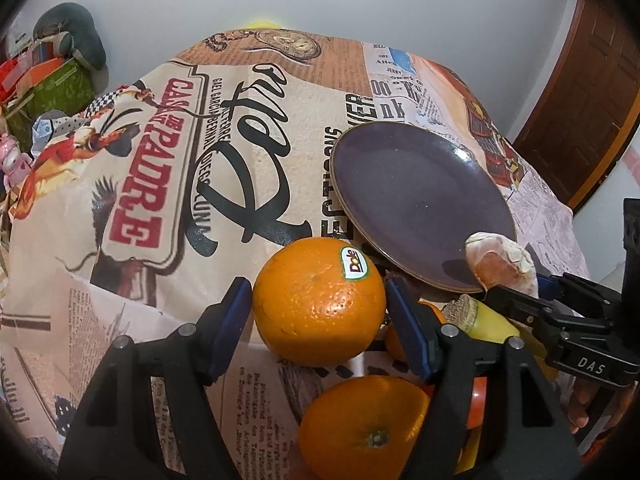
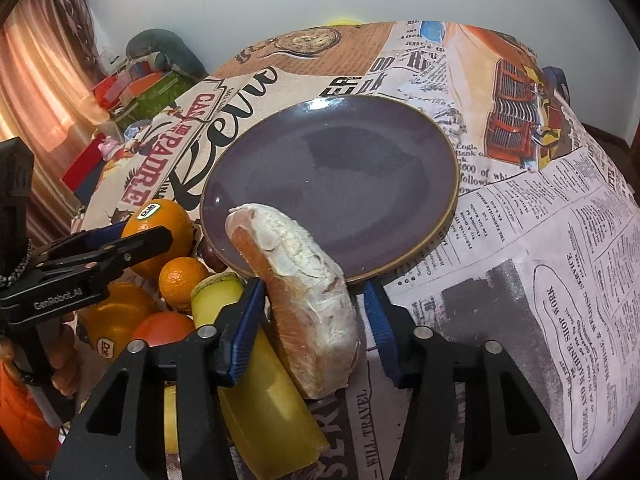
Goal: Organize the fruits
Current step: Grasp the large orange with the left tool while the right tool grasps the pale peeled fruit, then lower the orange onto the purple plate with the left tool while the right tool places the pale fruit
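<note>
My left gripper (image 1: 319, 288) is shut on a large orange (image 1: 316, 312) with a Dole sticker, its blue pads touching both sides. This orange sits on the tablecloth just left of the purple plate (image 1: 420, 184). A second orange (image 1: 364, 428) lies nearer the camera. In the right wrist view a peeled citrus wedge (image 2: 304, 288) with white pith leans on the plate's (image 2: 400, 200) near rim. My right gripper (image 2: 314, 286) stands open around it: the left pad touches, the right pad shows a narrow gap. A banana (image 2: 260, 400) lies under its left finger.
A fruit pile sits left of the plate: a mandarin (image 2: 182, 280), another Dole orange (image 2: 116, 320) and a red-orange fruit (image 2: 160, 328). The printed tablecloth (image 2: 540, 280) drops off at right. Boxes and clutter (image 1: 48, 80) stand beyond the table's left edge, a wooden door (image 1: 580, 120) at right.
</note>
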Action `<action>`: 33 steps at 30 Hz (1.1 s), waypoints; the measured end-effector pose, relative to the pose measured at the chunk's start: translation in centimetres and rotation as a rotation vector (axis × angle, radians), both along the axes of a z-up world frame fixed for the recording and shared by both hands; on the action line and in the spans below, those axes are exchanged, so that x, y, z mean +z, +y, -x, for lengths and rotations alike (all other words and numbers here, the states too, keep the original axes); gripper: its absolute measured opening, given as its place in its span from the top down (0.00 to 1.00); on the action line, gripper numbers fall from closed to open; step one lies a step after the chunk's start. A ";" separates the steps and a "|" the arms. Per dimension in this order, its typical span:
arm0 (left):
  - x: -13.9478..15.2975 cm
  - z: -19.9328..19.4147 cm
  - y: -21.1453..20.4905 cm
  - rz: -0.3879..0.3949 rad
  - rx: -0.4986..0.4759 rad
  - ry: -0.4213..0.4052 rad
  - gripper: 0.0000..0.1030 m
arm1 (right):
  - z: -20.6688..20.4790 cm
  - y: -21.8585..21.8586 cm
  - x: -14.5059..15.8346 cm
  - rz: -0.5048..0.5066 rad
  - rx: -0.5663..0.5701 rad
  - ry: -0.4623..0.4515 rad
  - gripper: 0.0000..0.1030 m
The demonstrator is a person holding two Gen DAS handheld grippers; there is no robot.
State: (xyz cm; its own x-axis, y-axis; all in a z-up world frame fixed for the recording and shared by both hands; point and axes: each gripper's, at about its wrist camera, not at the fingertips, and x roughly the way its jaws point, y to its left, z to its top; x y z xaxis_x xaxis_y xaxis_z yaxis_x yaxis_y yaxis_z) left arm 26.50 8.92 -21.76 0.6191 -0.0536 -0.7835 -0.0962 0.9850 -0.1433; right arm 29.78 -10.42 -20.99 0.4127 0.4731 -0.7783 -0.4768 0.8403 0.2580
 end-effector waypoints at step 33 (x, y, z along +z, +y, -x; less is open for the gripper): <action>10.4 3.7 -2.8 -0.098 -0.026 -0.230 0.35 | 2.3 -2.6 9.5 -0.059 -0.076 -0.243 0.79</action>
